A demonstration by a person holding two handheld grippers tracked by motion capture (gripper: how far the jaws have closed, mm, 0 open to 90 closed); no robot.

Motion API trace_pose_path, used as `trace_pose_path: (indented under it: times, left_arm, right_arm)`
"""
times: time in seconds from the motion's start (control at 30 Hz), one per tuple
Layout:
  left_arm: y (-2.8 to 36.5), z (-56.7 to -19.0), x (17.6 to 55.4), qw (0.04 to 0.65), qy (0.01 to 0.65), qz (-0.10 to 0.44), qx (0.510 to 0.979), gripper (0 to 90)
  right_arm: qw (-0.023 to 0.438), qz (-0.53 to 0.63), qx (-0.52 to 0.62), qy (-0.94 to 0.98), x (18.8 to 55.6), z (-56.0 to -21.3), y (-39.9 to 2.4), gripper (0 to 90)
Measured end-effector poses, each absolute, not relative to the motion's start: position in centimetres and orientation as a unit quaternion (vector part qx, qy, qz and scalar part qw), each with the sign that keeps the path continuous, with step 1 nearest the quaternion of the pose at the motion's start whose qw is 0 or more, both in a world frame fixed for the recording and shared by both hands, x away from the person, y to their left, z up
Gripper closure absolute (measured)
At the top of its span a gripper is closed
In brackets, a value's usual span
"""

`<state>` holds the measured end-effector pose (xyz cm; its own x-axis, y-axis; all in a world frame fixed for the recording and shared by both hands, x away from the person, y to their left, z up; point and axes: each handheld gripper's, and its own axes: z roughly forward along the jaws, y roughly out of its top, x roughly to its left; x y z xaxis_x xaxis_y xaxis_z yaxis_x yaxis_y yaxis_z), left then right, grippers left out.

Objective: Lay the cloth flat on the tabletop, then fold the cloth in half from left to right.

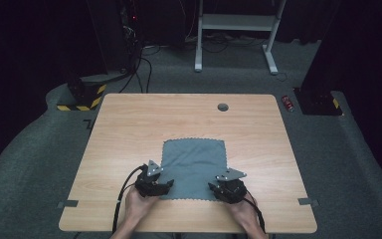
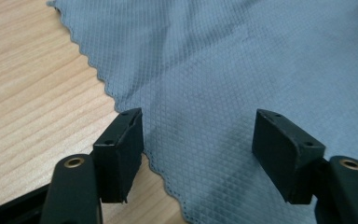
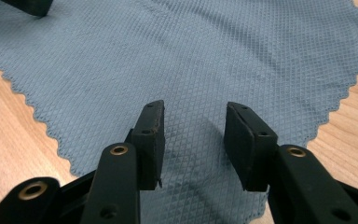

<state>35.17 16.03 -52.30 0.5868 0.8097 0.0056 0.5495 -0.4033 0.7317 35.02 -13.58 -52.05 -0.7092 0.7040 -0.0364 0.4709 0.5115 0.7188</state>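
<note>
A grey-blue cloth (image 1: pixel 194 167) with a scalloped edge lies flat on the wooden table (image 1: pixel 129 124), near the front. My left gripper (image 1: pixel 168 184) rests at the cloth's near left corner, jaws open over the weave (image 2: pixel 223 93), one pad (image 2: pixel 121 149) at the hem, nothing pinched. At the near right corner sits my right gripper (image 1: pixel 211 187), open above the cloth (image 3: pixel 182 60); its pads (image 3: pixel 249 144) stand apart with only flat fabric beneath them. A hand holds each gripper from the table's front edge.
A round cable hole (image 1: pixel 223 107) sits near the table's far edge. Beyond the table are a white desk frame (image 1: pixel 236 30), cables, a yellow-black striped block (image 1: pixel 84 97) and a red can (image 1: pixel 288 103) on the carpet.
</note>
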Motion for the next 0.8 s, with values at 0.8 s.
trace_pose_path:
  times: [0.8]
  left_arm:
    - [17.0, -52.3, 35.7, 0.384, 0.462, 0.166, 0.782, 35.9]
  right_arm:
    - [0.158, 0.364, 0.351, 0.848, 35.1, -51.3, -12.6, 56.3]
